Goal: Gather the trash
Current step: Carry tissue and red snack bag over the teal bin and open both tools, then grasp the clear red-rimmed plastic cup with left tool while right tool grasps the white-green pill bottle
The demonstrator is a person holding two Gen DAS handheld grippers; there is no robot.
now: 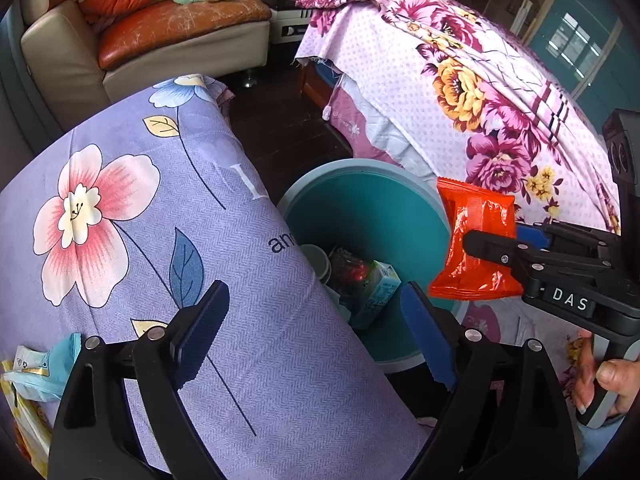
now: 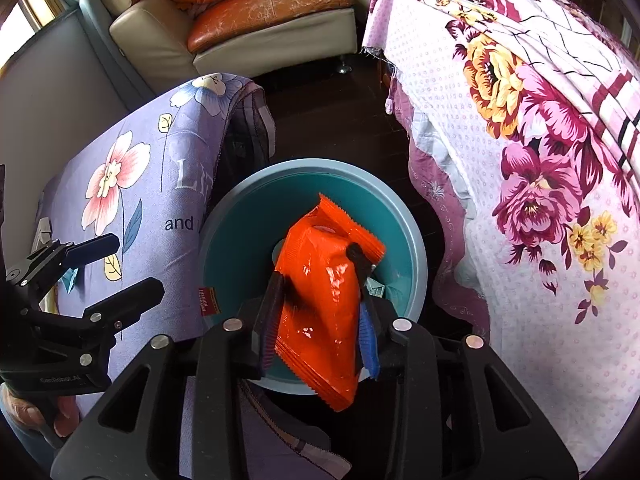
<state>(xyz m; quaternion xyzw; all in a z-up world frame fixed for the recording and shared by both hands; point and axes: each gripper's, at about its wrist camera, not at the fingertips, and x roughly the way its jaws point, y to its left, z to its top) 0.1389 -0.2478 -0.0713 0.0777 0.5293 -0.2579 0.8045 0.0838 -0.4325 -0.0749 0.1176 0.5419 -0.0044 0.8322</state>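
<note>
A round teal bin [image 1: 360, 168] [image 2: 420, 240] stands on the dark floor between two cloth-covered surfaces. Inside it lie a green carton [image 1: 378, 292], a pale lid [image 1: 316, 258] and a dark wrapper [image 1: 350, 268]. My right gripper [image 2: 316, 268] [image 1: 496, 240] is shut on an orange snack packet [image 2: 320, 300] [image 1: 476, 216], which hangs over the bin's mouth. My left gripper [image 1: 314, 296] [image 2: 136, 266] is open and holds nothing; it hovers over the bin's left edge and the lilac cloth.
A lilac flowered cloth [image 1: 160, 220] lies left of the bin, with a light blue wrapper [image 1: 44, 368] and a yellow one [image 1: 24, 420] on its near corner. A pink flowered bedcover [image 1: 480, 80] is on the right. A sofa [image 1: 140, 32] stands behind.
</note>
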